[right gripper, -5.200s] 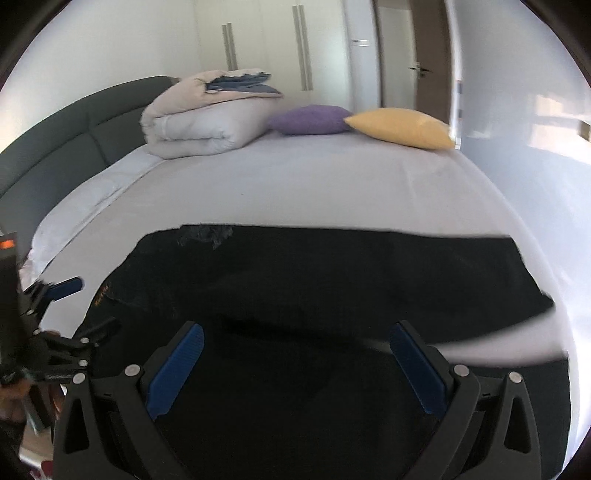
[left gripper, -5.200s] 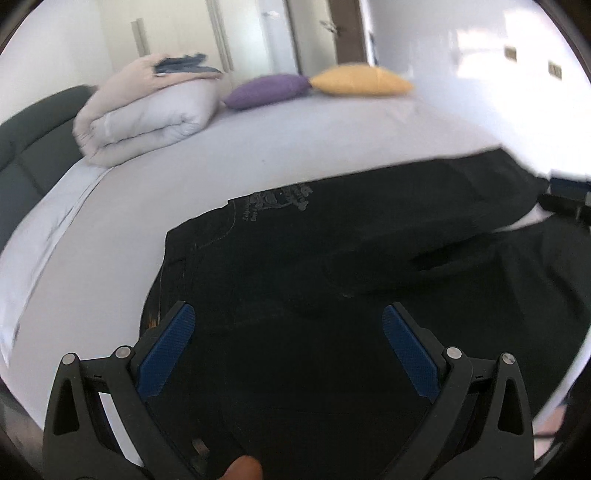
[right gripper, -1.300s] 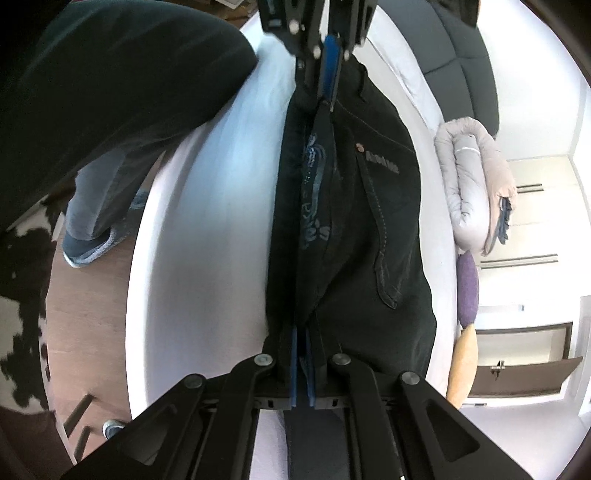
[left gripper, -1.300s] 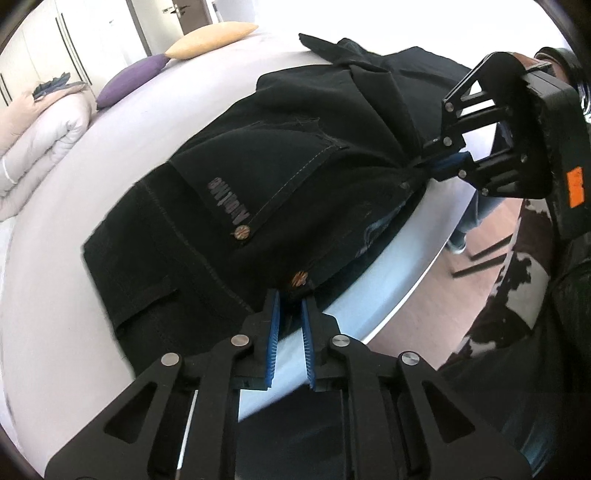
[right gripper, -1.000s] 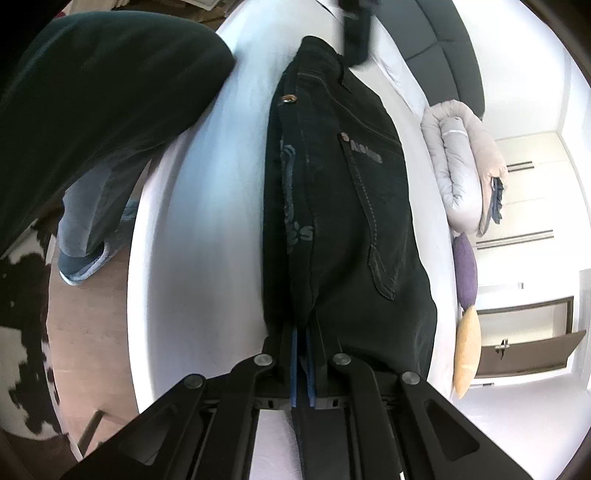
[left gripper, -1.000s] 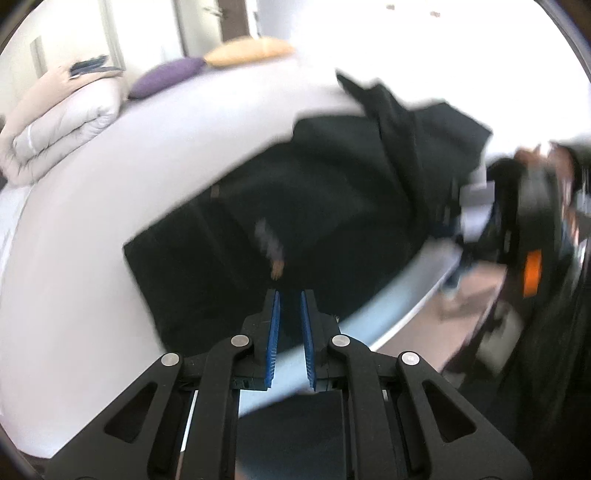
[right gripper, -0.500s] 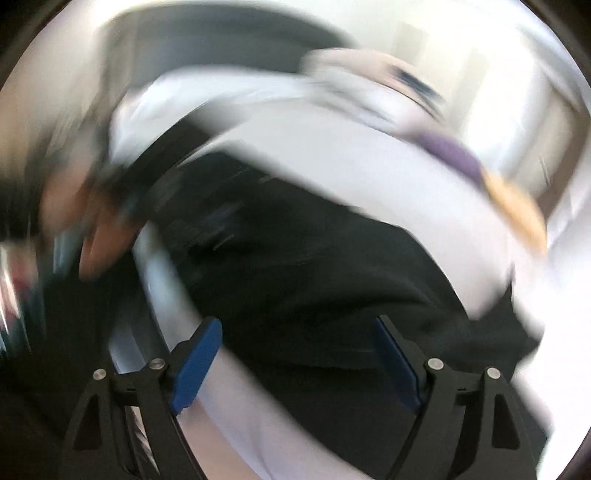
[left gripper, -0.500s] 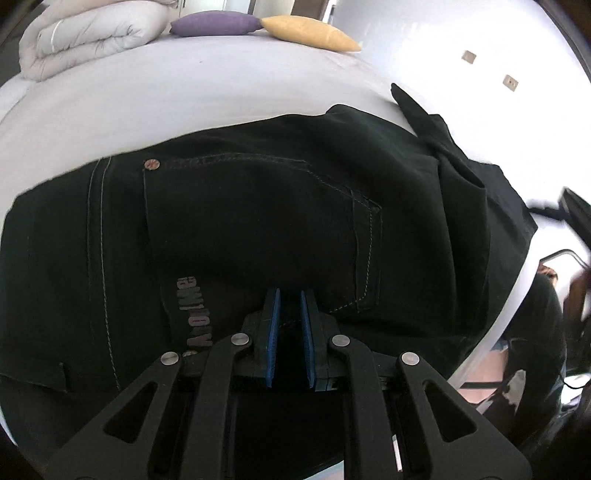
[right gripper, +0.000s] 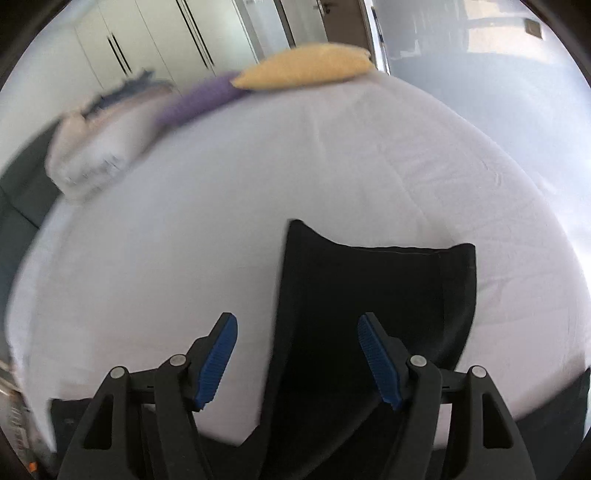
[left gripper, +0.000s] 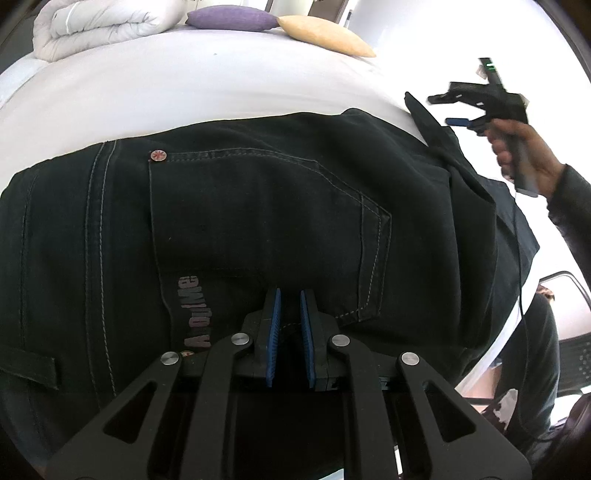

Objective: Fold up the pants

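Black jeans [left gripper: 240, 206] lie folded lengthwise on the white bed [left gripper: 184, 85], back pocket up, waist at the left. My left gripper [left gripper: 289, 306] is shut, its pads nearly together over the pocket area; nothing shows gripped between them. My right gripper [right gripper: 297, 328] is open, hovering above the leg ends [right gripper: 373, 291] of the jeans. It also shows in the left wrist view [left gripper: 476, 107], held in a hand above the far end of the jeans.
A folded duvet [left gripper: 99, 22], a purple pillow [left gripper: 229, 18] and a yellow pillow [left gripper: 325, 37] lie at the far side of the bed. Wardrobe doors [right gripper: 159, 40] stand behind. The bed edge and floor are at the right [left gripper: 491, 373].
My right gripper let go of the jeans, opened and swung to the leg ends. My left gripper released the waist, stayed shut and moved over the pocket.
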Demonstrator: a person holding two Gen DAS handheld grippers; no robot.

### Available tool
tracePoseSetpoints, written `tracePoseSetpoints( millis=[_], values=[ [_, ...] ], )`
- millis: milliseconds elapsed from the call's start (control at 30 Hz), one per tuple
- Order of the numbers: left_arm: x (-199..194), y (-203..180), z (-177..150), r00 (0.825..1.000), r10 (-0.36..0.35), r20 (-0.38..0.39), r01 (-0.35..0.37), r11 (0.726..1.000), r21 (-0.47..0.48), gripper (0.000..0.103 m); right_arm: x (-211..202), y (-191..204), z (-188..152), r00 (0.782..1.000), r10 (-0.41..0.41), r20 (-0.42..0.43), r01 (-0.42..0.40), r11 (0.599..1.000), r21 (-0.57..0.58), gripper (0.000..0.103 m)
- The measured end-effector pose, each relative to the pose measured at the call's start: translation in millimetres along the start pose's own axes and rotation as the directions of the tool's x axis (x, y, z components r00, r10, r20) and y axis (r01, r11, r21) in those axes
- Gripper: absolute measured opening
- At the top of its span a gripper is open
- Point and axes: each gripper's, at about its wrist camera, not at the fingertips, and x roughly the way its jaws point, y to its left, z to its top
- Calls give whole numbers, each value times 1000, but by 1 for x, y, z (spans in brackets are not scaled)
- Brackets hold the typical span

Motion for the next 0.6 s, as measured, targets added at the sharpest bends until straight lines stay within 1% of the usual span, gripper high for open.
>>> tracePoseSetpoints(
  millis=[33, 100, 133, 167, 200, 233, 267, 333, 367, 400, 500, 533, 600],
  values=[
    [0, 0, 1, 1000, -2, 0, 2, 1000, 1, 11, 13, 1, 3, 999, -32, -27, 32, 999, 1, 72],
    [-1, 2, 1, 1000, -5, -2, 5, 1000, 2, 11, 33, -1, 11, 997, -40, -71, 41, 999, 5, 70],
    [-1, 2, 2, 1000, -7, -3, 7, 1000, 1, 11, 42, -2, 11, 995, -40, -86, 41, 999, 7, 56],
    [-1, 3, 2, 1000, -7, -4, 7, 1000, 0, 11, 47, -2, 13, 994, -42, -97, 42, 999, 3, 44],
    [-2, 5, 2, 1000, -7, -4, 7, 1000, 0, 11, 49, -3, 13, 994, -42, -99, 42, 999, -3, 21],
    [-2, 5, 2, 1000, -5, -4, 5, 1000, 1, 11, 48, -5, 14, 995, -26, -94, 27, 1000, 7, 4],
    [-2, 5, 2, 1000, -3, -4, 3, 1000, 0, 11, 41, -10, 15, 997, 8, -82, -5, 999, 37, 4],
    [-2, 4, 3, 1000, 2, -4, -2, 1000, 1, 11, 14, -23, 10, 1000, 26, -7, -26, 997, 66, 4],
    [-1, 2, 3, 1000, 4, -4, -4, 1000, 2, 11, 3, -28, 7, 999, 36, 16, -37, 996, 78, 4],
    [-1, 2, 3, 1000, 7, -4, -7, 1000, 3, 11, -19, -43, 2, 997, 58, 60, -64, 991, 115, 4],
    [1, -2, 3, 1000, 16, -4, -16, 1000, 7, 11, -74, -85, -21, 982, 99, 161, -132, 969, 210, 4],
    [2, -4, 3, 1000, 19, -4, -19, 1000, 8, 11, -98, -107, -36, 973, 104, 205, -157, 953, 260, 4],
    [2, -5, 2, 1000, 23, -4, -23, 1000, 11, 11, -130, -148, -66, 960, 102, 261, -192, 918, 347, 3]
  ],
)
